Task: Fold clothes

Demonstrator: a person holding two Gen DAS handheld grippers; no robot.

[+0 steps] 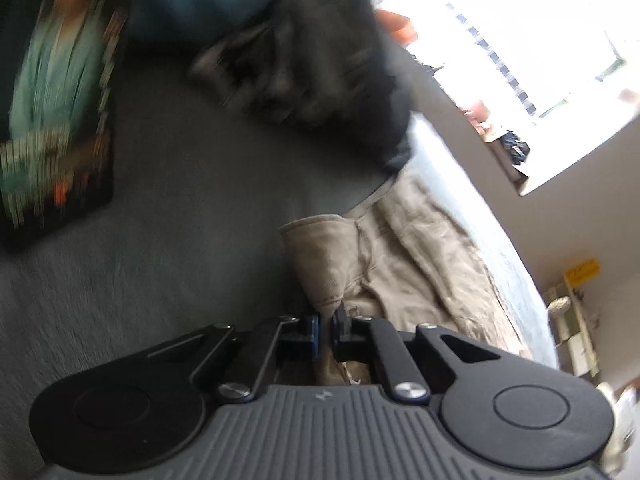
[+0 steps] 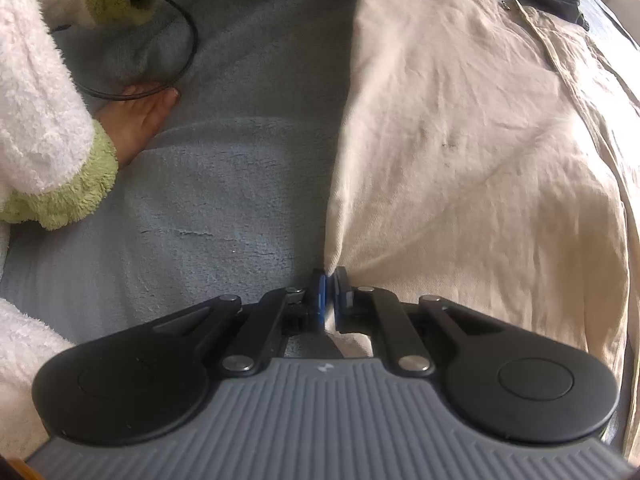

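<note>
The left gripper (image 1: 328, 326) is clenched on a folded edge of the beige cotton garment (image 1: 404, 264), and the cloth comes out between its two black fingers with the blue pads. Ahead of this gripper and to its right the garment lies wrinkled on the grey fleece blanket (image 1: 168, 208). Further ahead there is a dark grey crumpled piece of clothing (image 1: 320, 68) — it is blurred, so I cannot tell what kind it is. Far to the front left lies a dark printed fabric with turquoise and orange colours (image 1: 56, 92), also blurred.

The right gripper (image 2: 330, 284) is also closed on the beige garment (image 2: 472, 140), holding its edge at the point where the cloth gathers into a narrow pinch. From there the garment spreads ahead and to the right, mostly flat on the same blanket (image 2: 240, 128), with a round neckline at the far end. To the front left of this gripper is a bare foot (image 2: 138, 120) resting on the blanket — beside it a thin black cable (image 2: 188, 60) makes a loop. A fluffy white sleeve with light green cuff (image 2: 52, 160) fills the left side.
</note>
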